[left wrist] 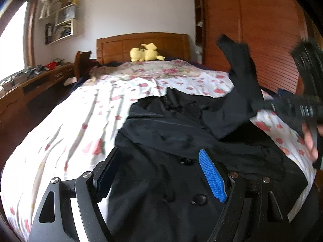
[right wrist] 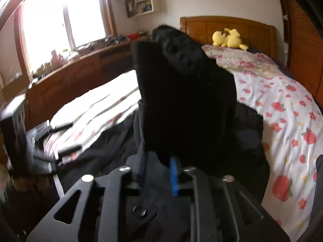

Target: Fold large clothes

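The left gripper [left wrist: 159, 173] hangs low over the near end of the bed, its two fingers spread wide apart with nothing between them; one blue pad [left wrist: 212, 178] faces inward, right above the buttoned front of the black coat [left wrist: 161, 141]. The coat lies spread across the flowered bedsheet [left wrist: 70, 121], filling the near and right part of the bed.

The right gripper [right wrist: 157, 173] is raised and tilted upward, its fingers drawn close together and clamped on a fold of the coat's sleeve [right wrist: 181, 92], which stands up in front of the lens and hides much of the bed behind it. In the left wrist view that gripper shows at the right edge, blurred, with the person's hand [left wrist: 310, 141] wrapped around its handle and the sleeve [left wrist: 240, 76] lifted off the bed. The blur makes it hard to tell how much cloth sits between the pads, though it looks like a thick bunch.

A yellow plush toy [left wrist: 144, 54] lies at the far end against the wooden headboard [left wrist: 141, 42]. A long wooden desk [right wrist: 80, 68] crowded with small items runs under the bright window [right wrist: 60, 16] on the left. Wall shelves [left wrist: 64, 20] hang above it, and slatted wooden wardrobe doors [left wrist: 272, 40] stand to the right of the bed.
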Motion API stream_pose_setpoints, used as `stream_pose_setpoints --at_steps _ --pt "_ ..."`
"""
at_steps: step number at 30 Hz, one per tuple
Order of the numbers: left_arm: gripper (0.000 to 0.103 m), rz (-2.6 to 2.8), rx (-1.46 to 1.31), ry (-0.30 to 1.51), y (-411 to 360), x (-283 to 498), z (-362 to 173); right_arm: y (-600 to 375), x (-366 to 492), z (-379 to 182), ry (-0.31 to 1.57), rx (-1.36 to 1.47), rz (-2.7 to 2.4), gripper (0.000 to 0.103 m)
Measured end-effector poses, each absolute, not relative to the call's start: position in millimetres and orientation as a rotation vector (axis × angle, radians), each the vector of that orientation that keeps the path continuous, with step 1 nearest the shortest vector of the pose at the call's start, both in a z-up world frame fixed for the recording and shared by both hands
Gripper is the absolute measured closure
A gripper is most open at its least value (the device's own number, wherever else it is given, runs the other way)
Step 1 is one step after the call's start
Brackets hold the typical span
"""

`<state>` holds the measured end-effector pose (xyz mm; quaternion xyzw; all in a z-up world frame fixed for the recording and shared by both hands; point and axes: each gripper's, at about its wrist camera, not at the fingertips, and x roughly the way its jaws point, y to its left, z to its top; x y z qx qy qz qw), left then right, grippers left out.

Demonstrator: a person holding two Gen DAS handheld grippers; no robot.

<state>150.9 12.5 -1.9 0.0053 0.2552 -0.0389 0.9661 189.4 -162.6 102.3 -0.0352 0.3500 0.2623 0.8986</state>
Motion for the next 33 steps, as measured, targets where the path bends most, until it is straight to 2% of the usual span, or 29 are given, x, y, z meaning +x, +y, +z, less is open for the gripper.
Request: stream_pose_setpoints --at_steps 4,18,33 --pt "0.023 -0.044 -0.029 0.514 30 146 -1 -159 173 85 0.766 -0.114 0.562 0.07" --pt "0.023 -0.026 -0.074 0.516 39 146 0 -145 126 81 0.717 -0.211 0.623 0.068" --pt "0.023 -0.077 -0.011 0.581 31 163 -9 -195 153 22 0.797 -0.219 0.391 0.068"
